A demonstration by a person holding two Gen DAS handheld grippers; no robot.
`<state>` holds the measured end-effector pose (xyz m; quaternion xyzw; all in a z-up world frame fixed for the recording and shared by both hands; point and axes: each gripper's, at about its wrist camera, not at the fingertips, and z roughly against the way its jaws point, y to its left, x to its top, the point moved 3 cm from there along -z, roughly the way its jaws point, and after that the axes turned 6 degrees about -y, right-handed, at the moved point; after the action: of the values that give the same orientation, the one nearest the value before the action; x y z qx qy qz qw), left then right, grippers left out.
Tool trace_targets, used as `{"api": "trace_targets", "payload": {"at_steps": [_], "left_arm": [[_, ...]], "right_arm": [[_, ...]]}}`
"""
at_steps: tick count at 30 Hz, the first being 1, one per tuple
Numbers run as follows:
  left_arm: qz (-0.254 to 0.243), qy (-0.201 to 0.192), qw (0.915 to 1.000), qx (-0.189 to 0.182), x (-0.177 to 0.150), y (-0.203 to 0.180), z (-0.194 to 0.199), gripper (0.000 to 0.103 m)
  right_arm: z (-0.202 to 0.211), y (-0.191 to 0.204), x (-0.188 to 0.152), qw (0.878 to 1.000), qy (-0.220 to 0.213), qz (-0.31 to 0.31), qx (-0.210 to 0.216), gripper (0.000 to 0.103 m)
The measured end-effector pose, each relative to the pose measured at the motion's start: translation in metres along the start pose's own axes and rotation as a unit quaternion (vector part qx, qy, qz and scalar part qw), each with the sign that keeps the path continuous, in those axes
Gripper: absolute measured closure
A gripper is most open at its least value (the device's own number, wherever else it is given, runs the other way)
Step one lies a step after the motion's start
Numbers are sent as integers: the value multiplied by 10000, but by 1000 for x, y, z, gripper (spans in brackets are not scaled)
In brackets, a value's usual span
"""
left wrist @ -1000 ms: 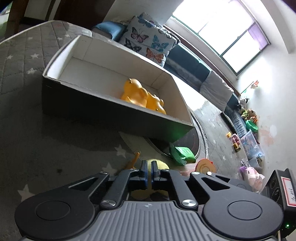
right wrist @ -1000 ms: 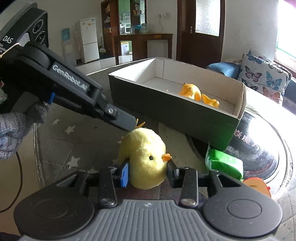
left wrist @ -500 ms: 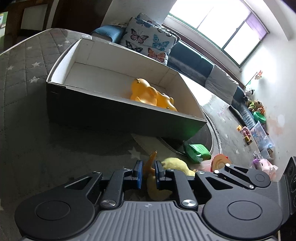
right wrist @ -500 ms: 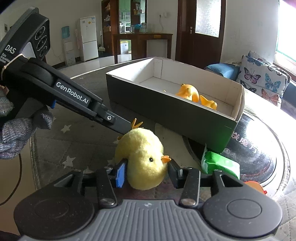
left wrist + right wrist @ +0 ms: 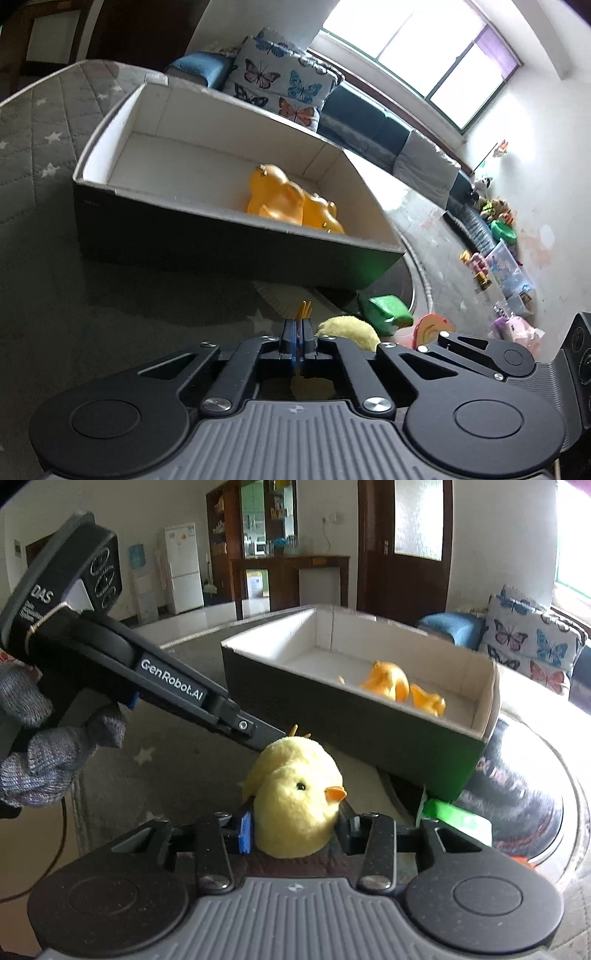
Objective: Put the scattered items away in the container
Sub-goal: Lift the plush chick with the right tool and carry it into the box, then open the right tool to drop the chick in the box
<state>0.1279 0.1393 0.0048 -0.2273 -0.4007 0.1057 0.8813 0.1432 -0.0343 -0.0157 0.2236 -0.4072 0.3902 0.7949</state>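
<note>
A dark box with a white inside (image 5: 229, 236) (image 5: 332, 716) stands on the grey star rug, with an orange toy (image 5: 291, 201) (image 5: 391, 683) lying in it. My right gripper (image 5: 295, 827) is shut on a yellow plush chick (image 5: 295, 794), held just above the rug in front of the box. My left gripper (image 5: 297, 332) is shut on a thin orange piece (image 5: 303, 308) that sticks out past its tips; in the right wrist view its tip (image 5: 273, 738) sits right behind the chick. The chick's back shows in the left wrist view (image 5: 351, 328).
A green toy (image 5: 384, 310) (image 5: 454, 816) and a round orange-and-pink toy (image 5: 430, 326) lie on the rug beside the box's near corner. A dark round disc (image 5: 517, 794) lies under that corner. A sofa with butterfly cushions (image 5: 280, 85) stands behind the box.
The left gripper has closed fully on the thin orange piece and lifted slightly. The right gripper holds the chick and has shifted a little; the box now looks farther right.
</note>
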Motion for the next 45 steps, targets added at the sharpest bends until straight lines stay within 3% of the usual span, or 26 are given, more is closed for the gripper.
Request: {"api": "trace_targets", "payload": {"at_steps": [5, 11, 15, 22, 27, 34, 45], "left_arm": [[-8, -268, 9996, -67, 13, -6, 18, 102], [-106, -785, 9969, -37, 51, -11, 36, 102], [-49, -1001, 9949, 144, 83, -4, 26, 102], [148, -898, 9942, 579, 122, 27, -14, 101], [218, -820, 9925, 875, 129, 48, -35, 101], [215, -723, 9927, 938, 123, 60, -45, 101], [40, -732, 9924, 991, 114, 46, -38, 99]], "right_arm": [[11, 4, 15, 9996, -296, 44, -3, 61], [12, 1, 50, 9968, -794, 106, -60, 61], [-10, -8, 78, 9956, -918, 149, -136, 61], [-70, -28, 103, 9976, -678, -96, -133, 62], [-106, -39, 103, 9985, -461, -310, -15, 62], [-128, -39, 89, 9989, -106, -452, 104, 58], [-96, -40, 82, 9988, -255, -414, -74, 49]]}}
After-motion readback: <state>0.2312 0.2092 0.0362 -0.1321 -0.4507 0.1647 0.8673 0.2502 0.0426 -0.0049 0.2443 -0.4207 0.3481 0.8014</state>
